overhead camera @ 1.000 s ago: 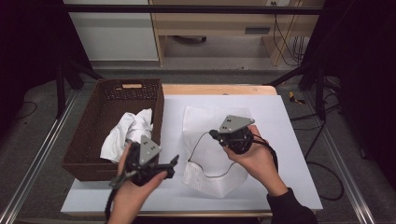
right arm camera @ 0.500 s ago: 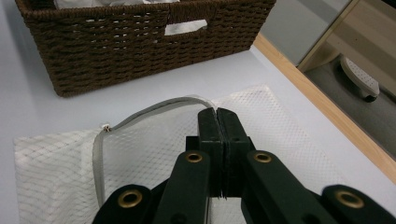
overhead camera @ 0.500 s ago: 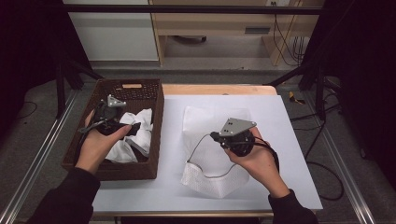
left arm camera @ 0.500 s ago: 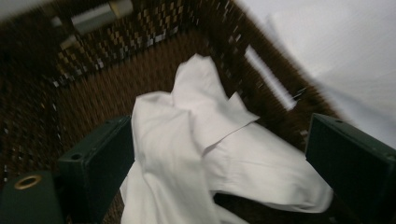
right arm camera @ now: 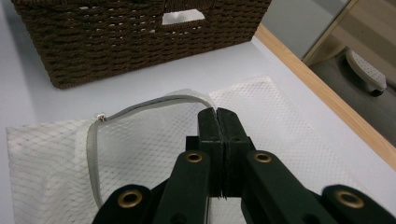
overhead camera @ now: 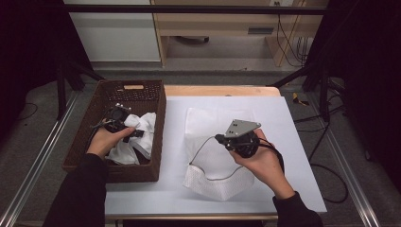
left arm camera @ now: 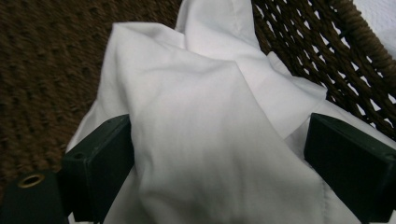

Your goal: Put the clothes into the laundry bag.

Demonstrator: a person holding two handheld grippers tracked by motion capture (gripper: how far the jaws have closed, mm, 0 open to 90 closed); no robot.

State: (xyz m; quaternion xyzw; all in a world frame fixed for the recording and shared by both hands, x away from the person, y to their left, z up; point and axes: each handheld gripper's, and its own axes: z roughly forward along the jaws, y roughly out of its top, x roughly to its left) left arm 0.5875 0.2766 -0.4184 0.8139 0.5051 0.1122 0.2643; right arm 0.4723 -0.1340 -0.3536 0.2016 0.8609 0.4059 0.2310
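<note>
Your left gripper (overhead camera: 124, 124) sits in the wicker basket (overhead camera: 156, 94) at the left, jaws spread around the white cloth (left arm camera: 196, 121), not yet closed. Your right gripper (right arm camera: 218, 122), jaws clamped, pinches the mesh bag (overhead camera: 208, 182) open on the worktop (overhead camera: 293, 142). Bagging appears not begun.

No readable writing, label, brand, number or sign is showing anywhere in these views, whether on any object, cloth or surface around the table.

basket wall (overhead camera: 160, 124) blocks sideways passage.
</note>
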